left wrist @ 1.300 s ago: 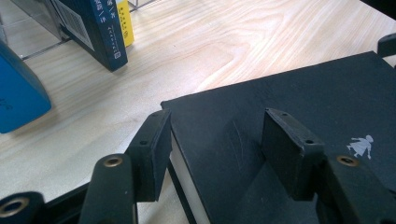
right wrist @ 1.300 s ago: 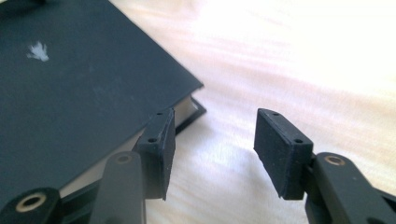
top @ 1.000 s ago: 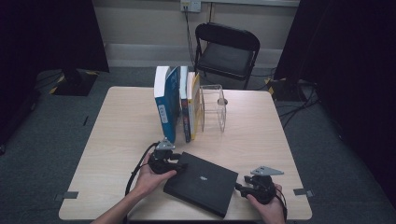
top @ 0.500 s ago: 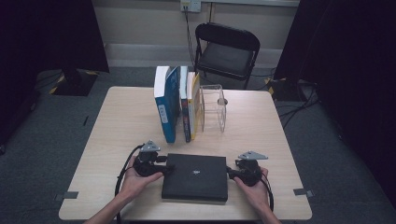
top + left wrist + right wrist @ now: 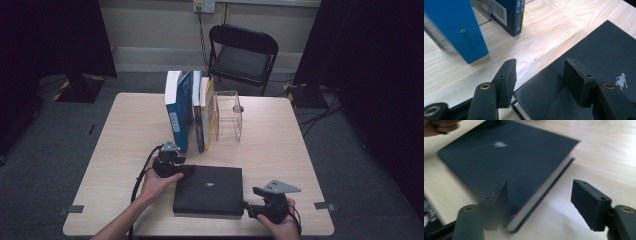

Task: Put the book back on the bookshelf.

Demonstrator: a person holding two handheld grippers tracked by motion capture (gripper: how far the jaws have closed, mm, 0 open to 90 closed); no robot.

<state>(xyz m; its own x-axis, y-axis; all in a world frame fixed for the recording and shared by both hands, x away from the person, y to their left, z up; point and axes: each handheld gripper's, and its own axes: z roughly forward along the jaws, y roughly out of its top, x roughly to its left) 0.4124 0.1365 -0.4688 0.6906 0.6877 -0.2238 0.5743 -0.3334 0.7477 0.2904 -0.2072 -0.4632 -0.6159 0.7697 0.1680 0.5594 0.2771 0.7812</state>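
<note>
A black hardcover book [image 5: 207, 190] with a small white figure on its cover lies flat near the table's front edge. My left gripper [image 5: 170, 165] sits at its far left corner. In the left gripper view that gripper [image 5: 540, 66] stands open, one jaw over the wood and the other over the book [image 5: 599, 62] cover. My right gripper [image 5: 265, 207] is at the near right corner. Its jaws have just been opening. In the right gripper view the right gripper [image 5: 541, 187] straddles the book [image 5: 506, 155] corner, and its pads stay off the book.
Upright at the table's middle are a blue book [image 5: 177, 112] and thinner books [image 5: 202, 110], leaning on a clear acrylic stand [image 5: 227, 115]. A black folding chair [image 5: 242, 55] waits beyond the far edge. Bare wood [image 5: 125, 130] lies to both sides.
The black book has turned from skewed to square with the table's front edge. My right gripper has drawn back from the book's right edge to its near right corner, jaws wider apart.
</note>
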